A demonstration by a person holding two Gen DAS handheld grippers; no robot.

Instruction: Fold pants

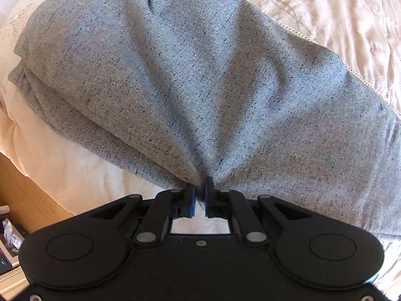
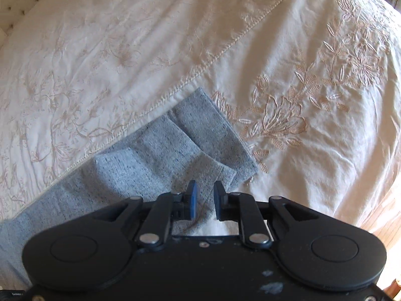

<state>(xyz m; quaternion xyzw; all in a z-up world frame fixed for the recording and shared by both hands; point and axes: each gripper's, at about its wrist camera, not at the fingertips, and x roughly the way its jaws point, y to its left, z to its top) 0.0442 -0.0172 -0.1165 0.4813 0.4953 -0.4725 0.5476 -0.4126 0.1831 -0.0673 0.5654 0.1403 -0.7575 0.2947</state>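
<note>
The gray pants [image 1: 190, 80] lie on the bed [image 1: 338, 20], on top of a cream bedspread [image 2: 150, 37] with sewn flowers; they are bunched and folded over on themselves. The left hand-held gripper [image 1: 199, 195] points down at the near edge of the pants; its blue pads [image 1: 191, 200] are squeezed tight on a pinch of the gray cloth, and the cloth fans out from that spot. The right hand-held gripper [image 2: 205, 195] hangs over the leg ends [image 2: 200, 138], where the two cuffs lie one on top of the other; its jaws stand a little apart and do not press on the cloth; gray cloth and a loose thread [image 2: 198, 215] show in the gap. A wooden bed frame [image 1: 27, 193] shows at the left side.
</note>
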